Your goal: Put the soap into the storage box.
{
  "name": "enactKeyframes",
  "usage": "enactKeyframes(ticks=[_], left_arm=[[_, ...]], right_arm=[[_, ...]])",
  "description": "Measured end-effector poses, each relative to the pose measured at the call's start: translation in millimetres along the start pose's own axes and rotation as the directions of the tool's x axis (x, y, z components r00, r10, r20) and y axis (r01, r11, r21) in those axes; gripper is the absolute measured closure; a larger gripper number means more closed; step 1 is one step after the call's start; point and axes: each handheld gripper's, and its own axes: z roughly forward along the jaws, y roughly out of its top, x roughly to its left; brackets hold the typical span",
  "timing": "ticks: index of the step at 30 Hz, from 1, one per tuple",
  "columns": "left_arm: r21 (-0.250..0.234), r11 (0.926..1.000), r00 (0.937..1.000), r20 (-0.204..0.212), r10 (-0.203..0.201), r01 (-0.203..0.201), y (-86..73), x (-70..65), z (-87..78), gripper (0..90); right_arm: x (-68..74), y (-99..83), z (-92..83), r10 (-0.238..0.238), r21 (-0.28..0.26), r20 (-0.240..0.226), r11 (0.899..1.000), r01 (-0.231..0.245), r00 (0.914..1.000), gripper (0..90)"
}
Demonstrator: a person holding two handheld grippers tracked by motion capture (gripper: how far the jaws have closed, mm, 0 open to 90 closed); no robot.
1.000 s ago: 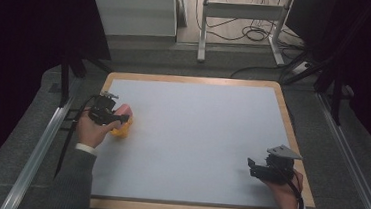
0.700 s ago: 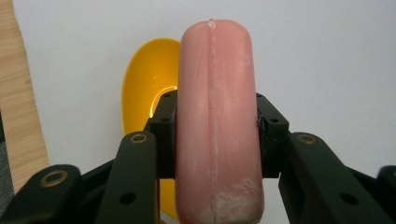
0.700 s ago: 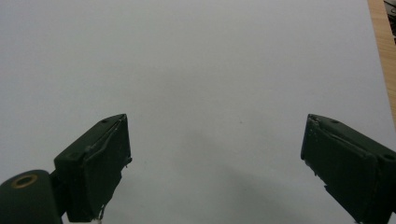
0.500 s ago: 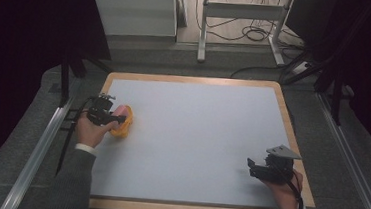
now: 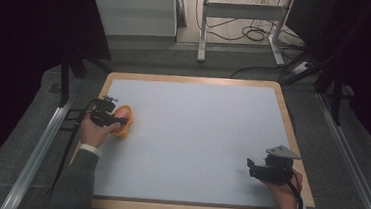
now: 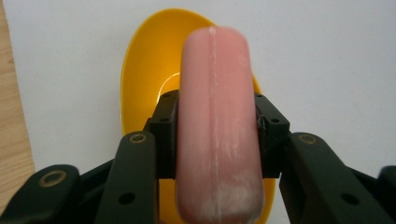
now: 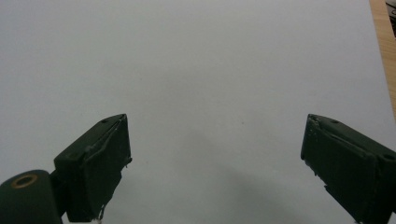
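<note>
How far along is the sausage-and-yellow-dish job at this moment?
Done: the left gripper has the pink sausage clamped between its jaws. In hand: the sausage hangs over the yellow dish, near the left edge of the table; whether it touches the dish cannot be told. Left: apparently lowering it in and letting go. The right gripper waits open above bare tabletop.

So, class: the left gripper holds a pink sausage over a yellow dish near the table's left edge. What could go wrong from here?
1. The pink sausage is longer than the yellow dish looks wide, so it may overhang the rim and tip the dish or roll out.
2. The dish sits close to the table's wooden edge; a nudge from the left gripper could push it off.
3. The right gripper stands open and far away, so nothing steadies the dish.
</note>
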Motion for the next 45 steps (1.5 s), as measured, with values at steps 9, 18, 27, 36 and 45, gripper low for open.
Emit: enactKeyframes(ticks=[9, 18, 27, 36, 45], left_arm=[[-0.083, 0.9966, 0.9998, 0.020, 0.005, -0.004, -1.7, -3.8, -18.6, 32.7], [-0.173, 0.9837, 0.9975, 0.042, 0.057, -0.049, -15.4, -12.9, -39.8, 24.9], [-0.208, 0.9760, 0.9923, 0.091, 0.084, -0.064, -41.6, -18.6, -52.7, 25.4], [-0.212, 0.9757, 0.9878, 0.129, 0.086, -0.057, -72.5, -23.5, -53.2, 25.4], [-0.218, 0.9752, 0.9872, 0.144, 0.068, -0.035, -89.8, -19.8, -44.4, 25.4]], right_arm=[[1.0, 0.7, -0.7, -0.003, -0.005, 0.003, 1.000, 0.003, 1.0000, 8.0], [1.0, 1.2, -0.8, -0.002, -0.005, 0.004, 1.000, 0.002, 1.0000, 8.0], [0.8, 0.9, -0.7, -0.002, -0.007, 0.006, 1.000, 0.002, 1.0000, 8.0], [2.2, 0.9, -0.2, -0.007, -0.005, 0.005, 1.000, 0.008, 1.0000, 8.0], [4.2, 0.1, 2.1, -0.015, 0.005, 0.006, 1.000, 0.014, 0.9999, 8.0]])
